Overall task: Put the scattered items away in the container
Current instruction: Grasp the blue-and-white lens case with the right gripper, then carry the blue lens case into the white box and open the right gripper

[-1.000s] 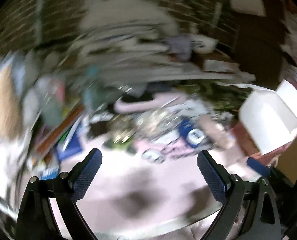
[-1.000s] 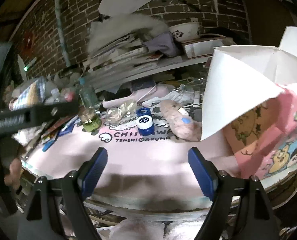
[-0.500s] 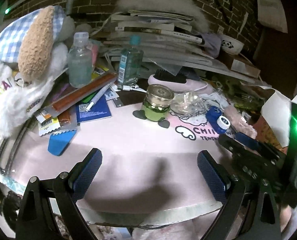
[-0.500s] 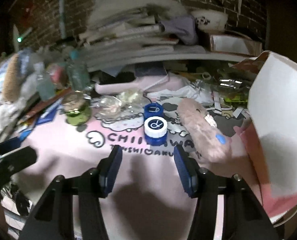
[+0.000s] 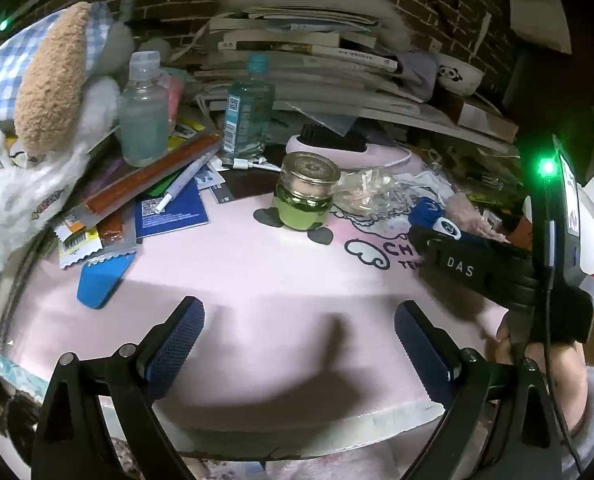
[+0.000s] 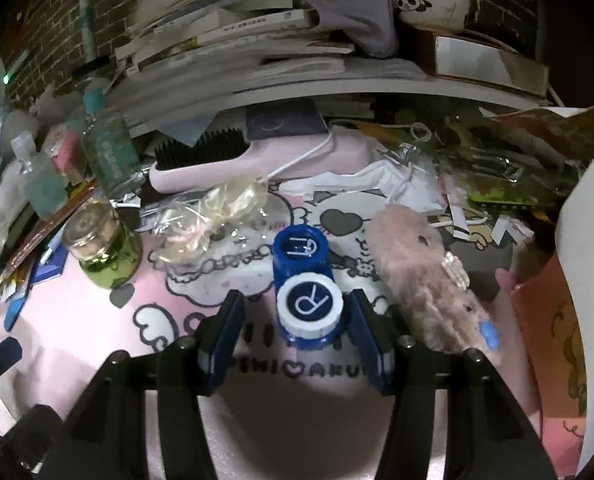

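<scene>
A blue contact lens case with one white cap lies on the pink printed mat. My right gripper straddles its near end; the jaws are closing, with small gaps still showing between the pads and the case. From the left wrist view the right gripper's black body covers most of the case. My left gripper hangs open over bare mat near the front edge, nothing between its fingers. The white and pink paper bag stands open at the right.
A green glass jar, a crumpled clear wrapper and a fluffy pink toy lie around the case. A pink hairbrush, two bottles, snack packets, a plush toy and stacked books crowd the back and left.
My right gripper moved forward up to the lens case and its jaws narrowed around it. The left gripper swung left, sank a little, then held still.
</scene>
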